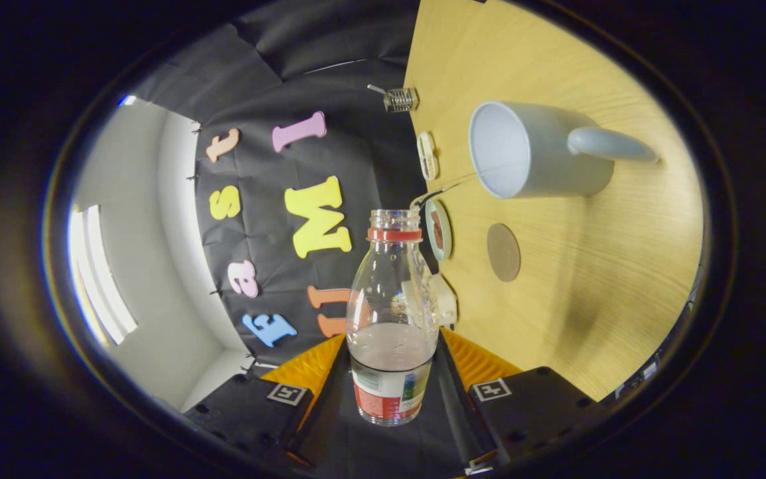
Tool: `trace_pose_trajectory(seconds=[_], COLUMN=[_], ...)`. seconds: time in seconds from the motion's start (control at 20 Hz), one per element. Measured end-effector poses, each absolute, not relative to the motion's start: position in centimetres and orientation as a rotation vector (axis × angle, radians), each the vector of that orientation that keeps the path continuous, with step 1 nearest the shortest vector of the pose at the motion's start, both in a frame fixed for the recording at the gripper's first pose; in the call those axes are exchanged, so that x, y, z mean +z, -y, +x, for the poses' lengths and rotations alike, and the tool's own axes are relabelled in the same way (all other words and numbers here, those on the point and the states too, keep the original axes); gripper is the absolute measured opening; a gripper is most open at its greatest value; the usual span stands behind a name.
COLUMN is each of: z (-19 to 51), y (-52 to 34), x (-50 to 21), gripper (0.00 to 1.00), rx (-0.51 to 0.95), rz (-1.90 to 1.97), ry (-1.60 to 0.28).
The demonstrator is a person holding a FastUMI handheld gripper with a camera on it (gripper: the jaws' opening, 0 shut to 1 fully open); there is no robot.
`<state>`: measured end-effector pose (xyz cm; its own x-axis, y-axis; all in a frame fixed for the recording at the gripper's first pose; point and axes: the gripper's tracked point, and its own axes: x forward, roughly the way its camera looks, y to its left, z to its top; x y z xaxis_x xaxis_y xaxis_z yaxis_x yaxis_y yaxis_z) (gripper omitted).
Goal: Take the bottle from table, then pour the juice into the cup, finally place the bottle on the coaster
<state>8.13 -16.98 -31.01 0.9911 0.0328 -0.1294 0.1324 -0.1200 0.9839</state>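
The hand-held gripper (393, 392) is rolled sideways, so the worktop (596, 313) appears upended. A clear bottle (393, 319), partly filled, is clamped between both fingers. A thin stream runs from its open mouth into the grey cup (536, 150) just beyond. A round brown coaster (503, 252) lies near the cup, with small items along the worktop's far edge.

Clear uncapped bottle (393, 319) with red neck ring, tipped sideways, partly filled, thin stream leaving its mouth into pale grey handled cup (539, 150) on wooden table (589, 299), round brown coaster (503, 252) beside cup
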Motion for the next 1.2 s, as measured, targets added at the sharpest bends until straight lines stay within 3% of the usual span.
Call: trace_pose_trajectory(seconds=[1.2], z=[9.6], y=[17.7], x=[-25.4], gripper=[0.76], rx=[-0.044], rz=[1.841], ry=[-0.107])
